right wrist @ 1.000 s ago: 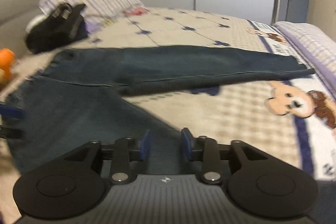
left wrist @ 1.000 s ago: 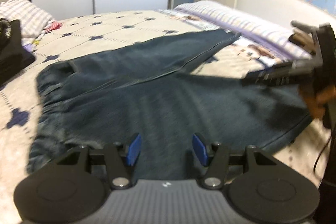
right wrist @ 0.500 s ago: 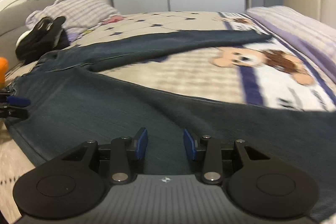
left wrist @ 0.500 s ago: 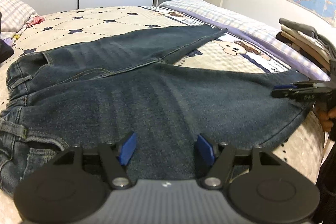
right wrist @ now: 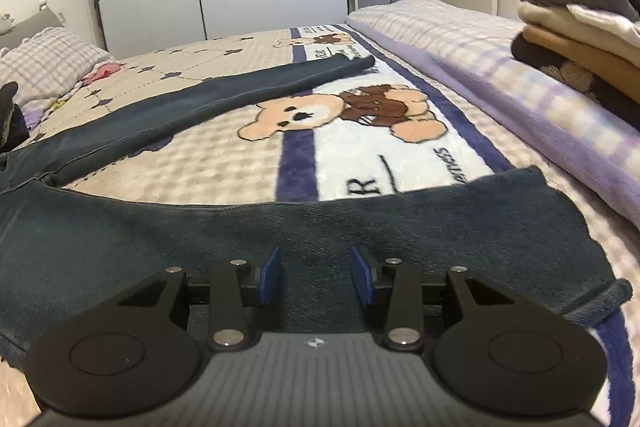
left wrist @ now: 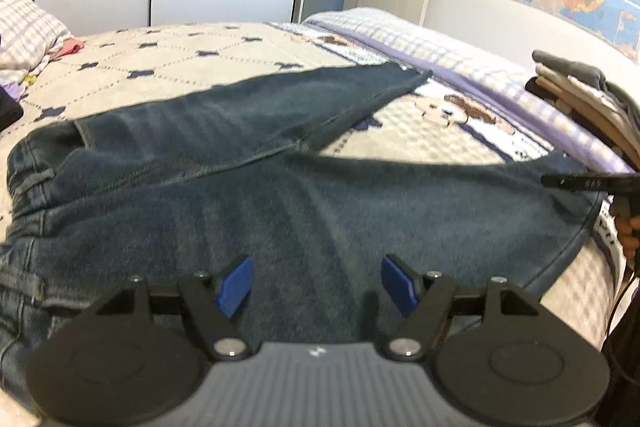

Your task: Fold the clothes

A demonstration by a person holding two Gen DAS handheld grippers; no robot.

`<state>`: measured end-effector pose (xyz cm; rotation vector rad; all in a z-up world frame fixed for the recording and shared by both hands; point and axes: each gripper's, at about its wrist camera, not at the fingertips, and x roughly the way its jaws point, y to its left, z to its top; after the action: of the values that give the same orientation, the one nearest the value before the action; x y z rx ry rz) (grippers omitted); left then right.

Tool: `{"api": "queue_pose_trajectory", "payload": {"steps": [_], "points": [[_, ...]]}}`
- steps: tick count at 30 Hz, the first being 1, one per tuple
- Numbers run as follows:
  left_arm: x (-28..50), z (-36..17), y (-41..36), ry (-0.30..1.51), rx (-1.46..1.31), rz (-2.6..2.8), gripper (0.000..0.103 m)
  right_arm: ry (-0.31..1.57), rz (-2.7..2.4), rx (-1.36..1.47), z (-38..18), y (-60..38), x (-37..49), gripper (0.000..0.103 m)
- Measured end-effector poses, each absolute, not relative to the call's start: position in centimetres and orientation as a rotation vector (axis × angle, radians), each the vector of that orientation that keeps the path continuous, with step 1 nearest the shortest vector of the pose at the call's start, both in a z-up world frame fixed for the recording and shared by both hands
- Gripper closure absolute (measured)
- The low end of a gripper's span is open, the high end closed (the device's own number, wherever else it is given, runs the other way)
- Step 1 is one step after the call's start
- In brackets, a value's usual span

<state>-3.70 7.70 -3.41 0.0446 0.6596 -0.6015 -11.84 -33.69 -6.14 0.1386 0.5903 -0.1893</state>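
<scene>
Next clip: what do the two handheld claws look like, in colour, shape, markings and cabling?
Both match: the left claw and right claw have black linkage arms, silver rivets, two round black discs, a ribbed grey body with a small emblem, and blue finger pads. In the left view, the right claw's finger carries small white characters and a dark cable hangs below.

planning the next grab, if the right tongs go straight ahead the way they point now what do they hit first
Most likely the near leg of the jeans, spread on the bed right ahead of the right tongs. They look open and empty; the exact contact spot is unclear.
</scene>
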Motion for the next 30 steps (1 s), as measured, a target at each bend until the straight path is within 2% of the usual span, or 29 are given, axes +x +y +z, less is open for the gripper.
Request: {"api": "queue_pose_trajectory", "payload": {"steps": [8,18,30], "points": [[-3.0,-4.4,6.3,0.700,0.108,-0.590,0.031,0.584,-0.258,0.068,-7.0,-33.6,-10.3,0.059],[-3.2,-4.6,6.8,0.699,0.125,-0.598,0.031,0.533,-0.424,0.257,-6.9,-40.7,-10.7,0.060],[-3.1,-4.5,6.7,0.698,0.134,-0.590,0.031,0.486,-0.700,0.321,-6.6,-46.4,-12.5,0.059]]}}
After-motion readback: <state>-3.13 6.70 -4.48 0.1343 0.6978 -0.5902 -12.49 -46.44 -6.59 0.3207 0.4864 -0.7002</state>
